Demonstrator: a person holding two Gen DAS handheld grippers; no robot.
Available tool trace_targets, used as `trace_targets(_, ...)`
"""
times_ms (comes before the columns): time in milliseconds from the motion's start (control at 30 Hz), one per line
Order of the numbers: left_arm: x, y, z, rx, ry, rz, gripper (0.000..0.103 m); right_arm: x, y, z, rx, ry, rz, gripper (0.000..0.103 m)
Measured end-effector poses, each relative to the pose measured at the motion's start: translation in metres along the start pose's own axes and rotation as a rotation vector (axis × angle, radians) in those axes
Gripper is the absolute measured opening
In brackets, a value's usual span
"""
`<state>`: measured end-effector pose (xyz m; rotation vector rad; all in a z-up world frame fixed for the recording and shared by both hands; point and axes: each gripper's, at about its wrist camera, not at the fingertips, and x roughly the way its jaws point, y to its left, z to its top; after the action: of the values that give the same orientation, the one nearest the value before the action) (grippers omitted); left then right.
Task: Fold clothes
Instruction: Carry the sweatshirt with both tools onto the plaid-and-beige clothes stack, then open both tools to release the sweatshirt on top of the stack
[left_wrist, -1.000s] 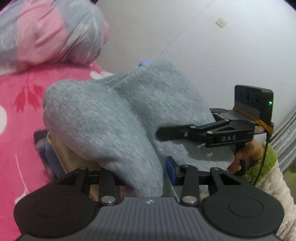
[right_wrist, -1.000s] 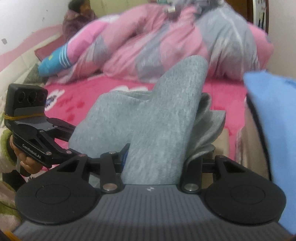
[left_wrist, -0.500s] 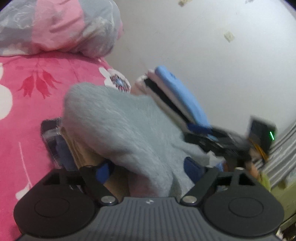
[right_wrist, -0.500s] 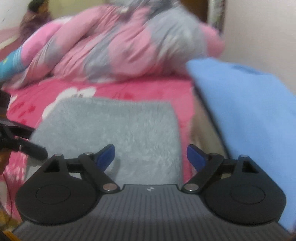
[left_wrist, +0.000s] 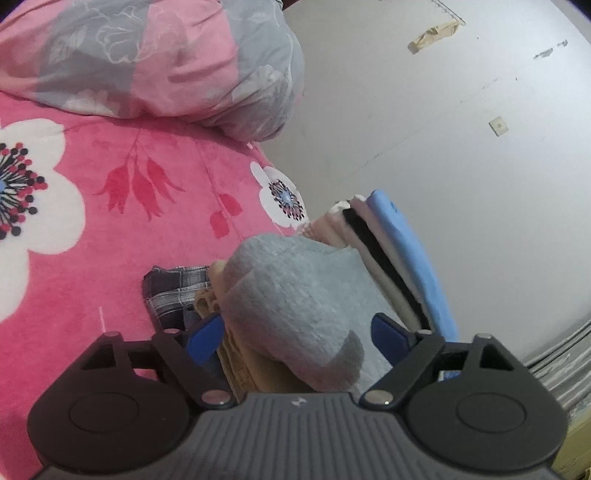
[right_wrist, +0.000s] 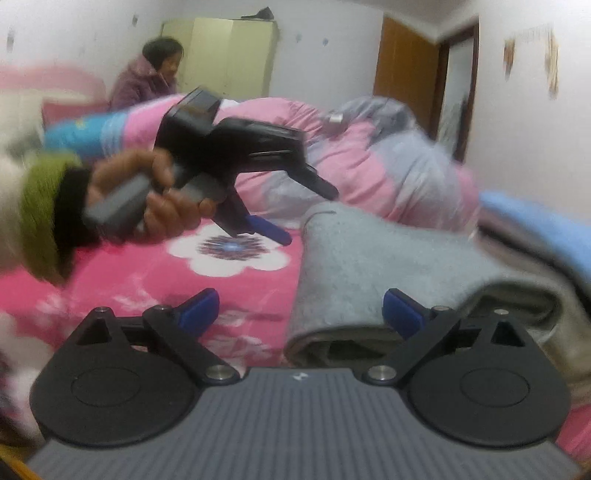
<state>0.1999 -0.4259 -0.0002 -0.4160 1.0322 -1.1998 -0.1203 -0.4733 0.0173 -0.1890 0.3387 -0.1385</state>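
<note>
Both grippers hold nothing: left gripper (left_wrist: 297, 334) fingers closing, right gripper (right_wrist: 301, 308) fingers opening, both straddling the folded grey fleece garment (left_wrist: 295, 295). Garment sits atop a clothes stack on the pink floral bed (left_wrist: 110, 206), beside a folded blue cloth (left_wrist: 410, 251).

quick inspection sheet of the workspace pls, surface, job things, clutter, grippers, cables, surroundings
surface: pink floral bedspread, bare in front of the pile.
job's things: folded grey fleece garment lies on a stack of folded clothes; beside it a second stack topped by a blue folded cloth.
clutter: bunched pink and grey quilt at the far end; plaid fabric under the stack.
grippers: left gripper jaws closing, straddling the grey garment, pads apart from it; right gripper jaws opening, nothing pressed.
cables: nothing seen.
surroundings: white wall, wooden door, pale cupboard, a seated person.
</note>
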Motion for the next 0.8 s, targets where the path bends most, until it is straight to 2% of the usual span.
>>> trace_targets(100,0.001,-0.009,-0.003,0.049,-0.010,0.032,0.069,0.011,0.034,-0.009,-0.218,0.034,-0.142,0.094)
trace_targets(167,0.002,-0.014,-0.003,0.086,-0.019,0.060,0.067,0.018,0.046,-0.012,-0.321,0.060,-0.207,0.091)
trace_targets(267,0.004,-0.020,0.000,0.124,-0.027,0.084,0.055,0.022,0.050,-0.011,-0.360,0.081,-0.283,0.065)
trace_targets(300,0.004,-0.023,0.001,0.143,-0.027,0.090,0.050,0.020,0.046,-0.009,-0.331,0.079,-0.285,0.055)
trace_targets(367,0.007,-0.037,0.003,0.220,-0.037,0.100,0.045,0.016,0.037,-0.005,-0.277,0.079,-0.277,0.052)
trace_targets(433,0.010,-0.052,0.004,0.297,-0.048,0.111,0.033,0.012,0.028,-0.001,-0.229,0.081,-0.259,0.044)
trace_targets(467,0.011,-0.059,0.005,0.337,-0.053,0.115,0.032,0.011,0.027,0.000,-0.222,0.079,-0.260,0.041)
trace_targets(533,0.009,-0.078,0.004,0.466,-0.101,0.085,0.027,0.002,0.024,0.003,-0.207,0.053,-0.266,0.035)
trace_targets(667,0.004,-0.103,-0.005,0.714,-0.198,0.003,0.024,-0.009,0.016,0.012,-0.194,0.013,-0.285,0.033)
trace_targets(733,0.004,-0.089,-0.009,0.720,-0.199,-0.019,0.024,-0.011,0.017,0.012,-0.210,0.010,-0.278,0.032)
trace_targets(800,0.006,-0.054,-0.010,0.638,-0.167,-0.010,0.024,-0.005,0.022,0.004,-0.236,0.045,-0.235,0.030)
